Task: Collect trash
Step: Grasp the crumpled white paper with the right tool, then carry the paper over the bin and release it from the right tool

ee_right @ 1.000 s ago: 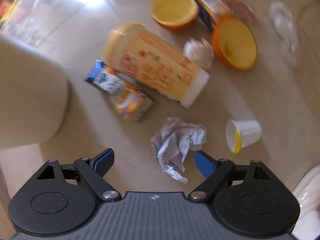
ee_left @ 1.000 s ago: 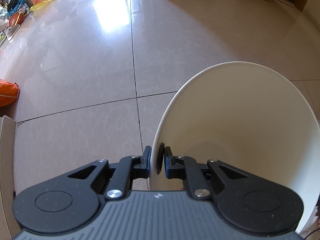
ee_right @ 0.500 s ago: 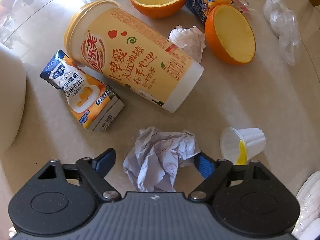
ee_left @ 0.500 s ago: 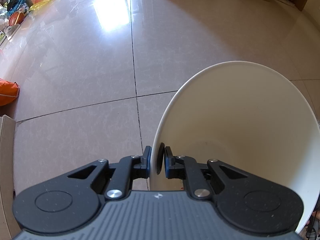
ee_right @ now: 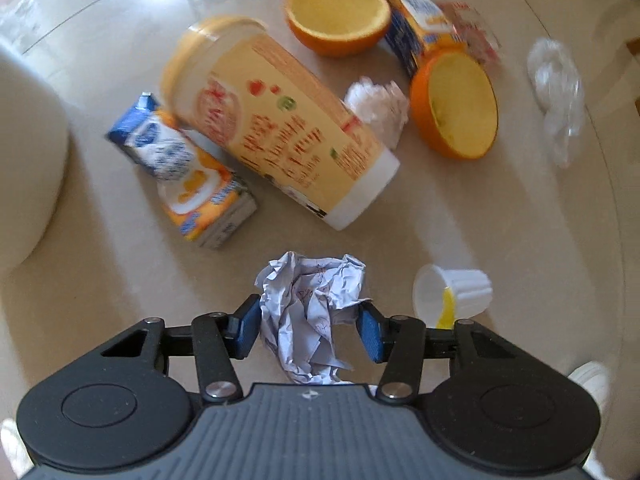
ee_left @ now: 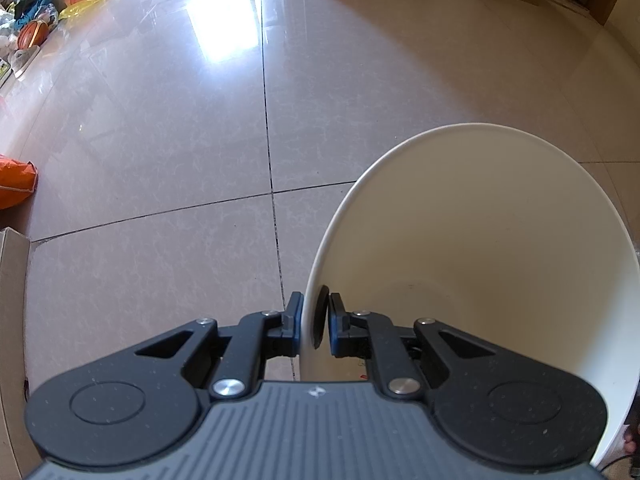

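While the left gripper (ee_left: 314,326) is clenched on the near rim of a white bin (ee_left: 472,240), one finger outside the wall and one inside, the right gripper (ee_right: 306,326) holds a crumpled ball of paper (ee_right: 310,312) between its two blue pads (ee_right: 244,326). The left pad touches the paper; on the right side a small gap seems to remain, so I cannot tell if the grasp is already firm. The bin stands on a glossy tiled floor (ee_left: 160,140), and inside it I see only bare wall. The rest of the trash lies on the floor ahead of the paper: a small white cup (ee_right: 452,294) just to the right, a large yellow cup (ee_right: 280,124) lying on its side, a drink carton (ee_right: 184,172) touching it, two orange halves (ee_right: 456,104), a white tissue (ee_right: 376,104), a second carton (ee_right: 416,20) and a clear plastic wrap (ee_right: 556,96). The right wrist view is partly blurred.
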